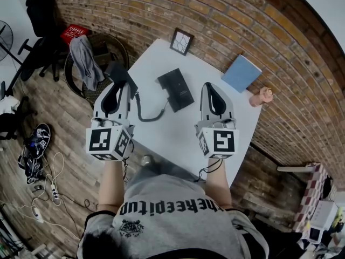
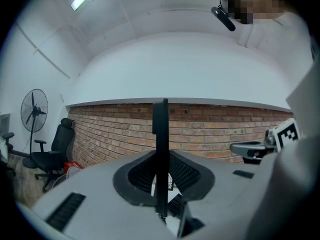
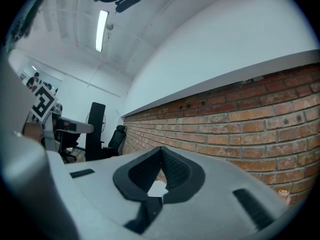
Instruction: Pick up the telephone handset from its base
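Bright, even light; ceiling tube (image 3: 101, 30) glares up-left of right gripper (image 3: 161, 150). Heavy fisheye, black vignetted corners, near foreground soft.

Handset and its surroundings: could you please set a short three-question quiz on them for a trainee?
1. True or false: the handset lies on its base.
2. Which gripper is shut on the handset? A) the left gripper B) the right gripper C) neither
3. In one word, what runs from the base to the handset?

Key: 1 false, it is lifted clear of the base; 2 A; 3 cord.
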The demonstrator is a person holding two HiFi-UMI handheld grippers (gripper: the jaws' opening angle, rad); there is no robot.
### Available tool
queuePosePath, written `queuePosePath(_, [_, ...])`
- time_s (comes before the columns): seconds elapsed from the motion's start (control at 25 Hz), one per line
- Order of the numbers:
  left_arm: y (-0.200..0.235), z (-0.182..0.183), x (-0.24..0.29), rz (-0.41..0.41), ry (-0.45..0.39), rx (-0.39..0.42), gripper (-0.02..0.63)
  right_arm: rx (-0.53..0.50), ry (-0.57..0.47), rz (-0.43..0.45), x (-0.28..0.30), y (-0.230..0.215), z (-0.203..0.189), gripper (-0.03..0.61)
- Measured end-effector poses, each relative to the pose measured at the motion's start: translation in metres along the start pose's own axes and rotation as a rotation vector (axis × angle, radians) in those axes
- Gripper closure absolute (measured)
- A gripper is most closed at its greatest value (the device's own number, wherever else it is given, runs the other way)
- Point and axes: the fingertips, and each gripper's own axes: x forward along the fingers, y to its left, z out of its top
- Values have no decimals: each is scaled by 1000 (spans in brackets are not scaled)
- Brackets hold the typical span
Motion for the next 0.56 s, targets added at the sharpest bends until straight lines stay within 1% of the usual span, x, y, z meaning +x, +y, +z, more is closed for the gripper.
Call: queuePosePath(0.56, [-1, -6, 8, -6, 4, -11, 545, -4, 7, 8, 6, -1, -6, 575])
